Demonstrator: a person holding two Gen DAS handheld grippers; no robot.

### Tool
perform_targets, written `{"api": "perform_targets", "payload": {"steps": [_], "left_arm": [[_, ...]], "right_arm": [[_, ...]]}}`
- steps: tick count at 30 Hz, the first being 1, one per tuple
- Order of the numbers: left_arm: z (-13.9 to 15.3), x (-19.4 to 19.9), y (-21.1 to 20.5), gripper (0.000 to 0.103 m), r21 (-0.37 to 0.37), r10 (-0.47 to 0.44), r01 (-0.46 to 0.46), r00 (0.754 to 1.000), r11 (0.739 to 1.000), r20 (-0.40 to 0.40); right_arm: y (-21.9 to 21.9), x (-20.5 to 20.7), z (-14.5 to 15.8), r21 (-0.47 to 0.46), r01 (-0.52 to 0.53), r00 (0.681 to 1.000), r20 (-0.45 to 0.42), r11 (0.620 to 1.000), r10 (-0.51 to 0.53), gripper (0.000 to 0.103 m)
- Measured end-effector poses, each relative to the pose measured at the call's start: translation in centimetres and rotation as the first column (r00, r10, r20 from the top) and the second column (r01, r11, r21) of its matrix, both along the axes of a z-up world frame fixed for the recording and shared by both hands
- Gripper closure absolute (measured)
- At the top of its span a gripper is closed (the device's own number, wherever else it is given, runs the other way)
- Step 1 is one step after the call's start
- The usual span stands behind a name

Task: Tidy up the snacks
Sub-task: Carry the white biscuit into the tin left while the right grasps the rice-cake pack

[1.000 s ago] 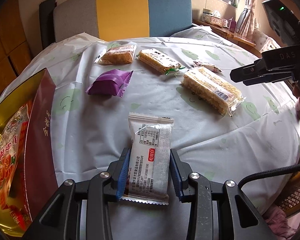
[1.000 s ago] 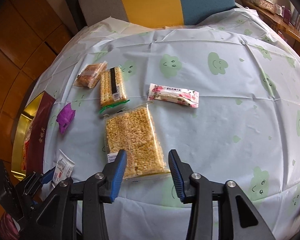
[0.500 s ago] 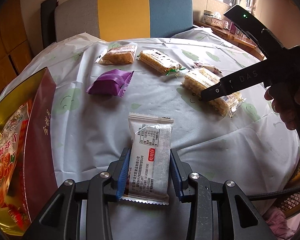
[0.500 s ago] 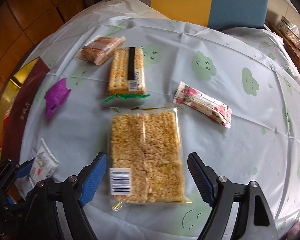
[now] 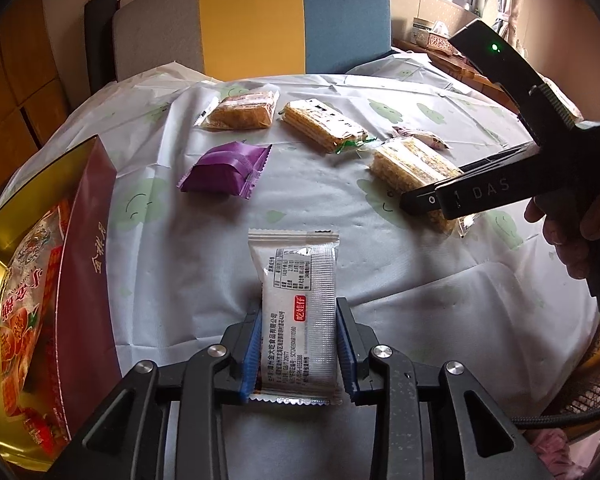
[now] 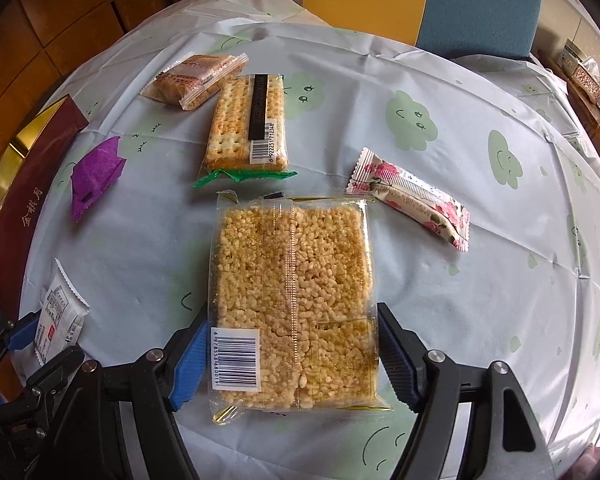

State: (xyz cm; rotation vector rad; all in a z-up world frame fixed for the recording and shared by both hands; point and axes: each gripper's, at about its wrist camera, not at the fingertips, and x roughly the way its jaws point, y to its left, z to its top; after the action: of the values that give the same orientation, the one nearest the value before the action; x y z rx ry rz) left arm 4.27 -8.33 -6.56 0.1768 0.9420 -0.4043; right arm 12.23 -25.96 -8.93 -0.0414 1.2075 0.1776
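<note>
My left gripper (image 5: 298, 344) is shut on a white snack packet (image 5: 298, 304) at the table's near edge; the packet also shows in the right wrist view (image 6: 60, 320). My right gripper (image 6: 292, 356) is open, its blue pads on either side of a large rice-crisp pack (image 6: 292, 288), low over it. That pack also shows in the left wrist view (image 5: 412, 168) under the right gripper's black body. A purple packet (image 5: 226, 168), a cracker pack (image 6: 248, 124), a brown biscuit pack (image 6: 192, 80) and a pink flowered bar (image 6: 412, 196) lie on the tablecloth.
A red and gold gift box (image 5: 48, 280) with printed snack bags inside stands at the left edge of the table. A grey, yellow and blue chair back (image 5: 252, 16) stands behind the table. The cloud-print tablecloth (image 6: 480, 280) covers the round table.
My right gripper has come down and forward over the rice-crisp pack and its jaws have opened wider around it. My left gripper holds the white packet unmoved.
</note>
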Motion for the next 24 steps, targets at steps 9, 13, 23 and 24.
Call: {"api": "perform_targets", "payload": {"steps": [9, 13, 23, 24], "left_arm": [[2.3, -0.1, 1.3, 0.070, -0.063, 0.018, -0.017, 1.000, 0.998, 0.023], [4.5, 0.0, 3.1, 0.070, -0.156, 0.051, -0.048, 0.999, 0.987, 0.017], [9.9, 2.4, 12.3, 0.070, -0.338, 0.287, -0.261, 0.957, 0.904, 0.030], [10.0, 2.8, 13.4, 0.070, -0.340, 0.321, -0.293, 0.946, 0.894, 0.030]], "right_arm": [[-0.2, 0.4, -0.1, -0.014, -0.013, 1.000, 0.012, 1.000, 0.013, 0.026], [-0.2, 0.2, -0.1, -0.012, -0.013, 1.000, 0.017, 1.000, 0.013, 0.026], [-0.2, 0.0, 0.0, -0.016, -0.014, 1.000, 0.019, 1.000, 0.014, 0.026], [-0.2, 0.1, 0.0, -0.016, -0.014, 1.000, 0.019, 1.000, 0.015, 0.026]]}}
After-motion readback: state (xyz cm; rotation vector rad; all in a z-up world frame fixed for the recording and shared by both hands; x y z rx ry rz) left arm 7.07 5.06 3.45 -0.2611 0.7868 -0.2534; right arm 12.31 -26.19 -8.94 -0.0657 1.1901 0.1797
